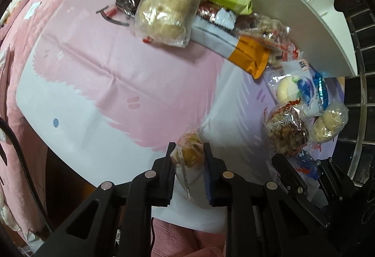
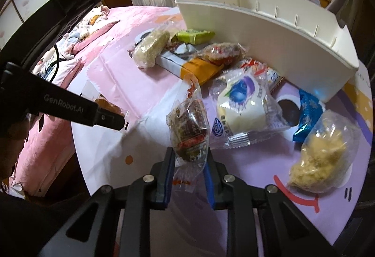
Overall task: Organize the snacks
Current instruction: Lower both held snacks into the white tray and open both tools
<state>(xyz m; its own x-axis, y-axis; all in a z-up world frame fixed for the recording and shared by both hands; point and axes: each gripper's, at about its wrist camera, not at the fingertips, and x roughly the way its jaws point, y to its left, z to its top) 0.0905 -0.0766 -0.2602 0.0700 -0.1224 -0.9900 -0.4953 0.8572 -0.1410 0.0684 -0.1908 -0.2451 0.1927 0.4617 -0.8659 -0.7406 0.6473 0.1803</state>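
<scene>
2 claws here, each with a snack pinched tight. In the left claw [image 1: 187,151], a small clear packet with a yellow snack [image 1: 189,153], squeezed between both black fingers, held above the pink cloth [image 1: 117,69]. In the right claw [image 2: 189,158], a clear packet with a brown nutty snack [image 2: 188,130], gripped at its lower end, top end sticking up and away from the fingers. Jaws of both claws nearly shut, only the wrapper in the gap.

Just past the right claw, on the cloth, a white bun in a clear wrapper with a blue and purple picture [image 2: 243,107]. To the right of that bun, a shiny blue packet [image 2: 309,114]. Close on the right side of the claw, a clear bag with a pale crumbly cake [image 2: 321,153]. Farther ahead, a white and orange packet [image 2: 187,64], another pale crumbly cake [image 2: 152,48] on its left end, a green packet [image 2: 195,36] behind, and a red snack packet [image 2: 222,53] beside it.

Beyond all the snacks, touching some of them, a big white bin [image 2: 269,39] with tall walls, tipped toward the pile. Off to the left of the right claw, the black body of the left claw, well apart.
</scene>
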